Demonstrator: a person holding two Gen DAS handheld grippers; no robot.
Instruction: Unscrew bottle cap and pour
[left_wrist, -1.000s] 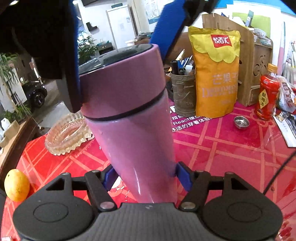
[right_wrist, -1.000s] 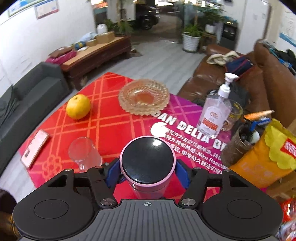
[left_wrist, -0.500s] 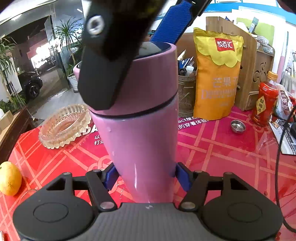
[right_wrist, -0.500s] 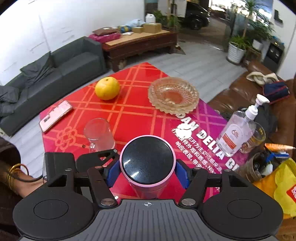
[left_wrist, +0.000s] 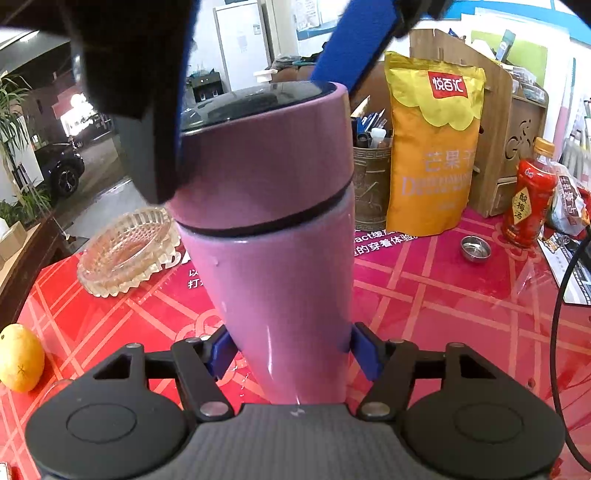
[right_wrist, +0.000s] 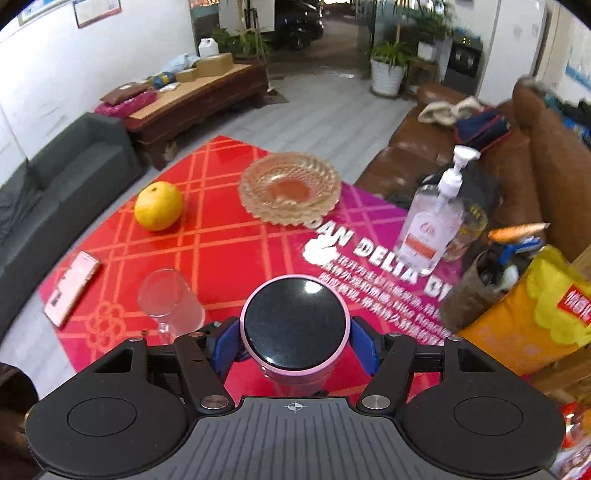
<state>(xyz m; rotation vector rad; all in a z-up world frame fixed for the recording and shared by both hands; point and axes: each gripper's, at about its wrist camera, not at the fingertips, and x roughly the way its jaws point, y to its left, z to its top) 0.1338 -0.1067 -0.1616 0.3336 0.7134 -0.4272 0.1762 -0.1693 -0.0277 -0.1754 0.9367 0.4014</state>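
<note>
Beside the pink bottle (right_wrist: 295, 332), a drinking glass (right_wrist: 170, 302) stood close on its left and a pen holder (right_wrist: 476, 295) and yellow snack bag (right_wrist: 532, 317) crowded its right. Beyond the bottle, bare red tabletop (right_wrist: 221, 251) lay open as far as the orange (right_wrist: 159, 206) and glass ashtray (right_wrist: 290, 192). A pump dispenser (right_wrist: 432, 229) blocked the far right.

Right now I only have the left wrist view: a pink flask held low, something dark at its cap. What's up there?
Observer: The right gripper, its blue fingers clamped on both sides of the cap.
Operator: Is there anything to pour into?
Observer: Yes, an empty glass stands on the table, left of the flask.
Operator: Anything lying near that glass?
Observer: A pink phone, flat near the table's edge.
</note>
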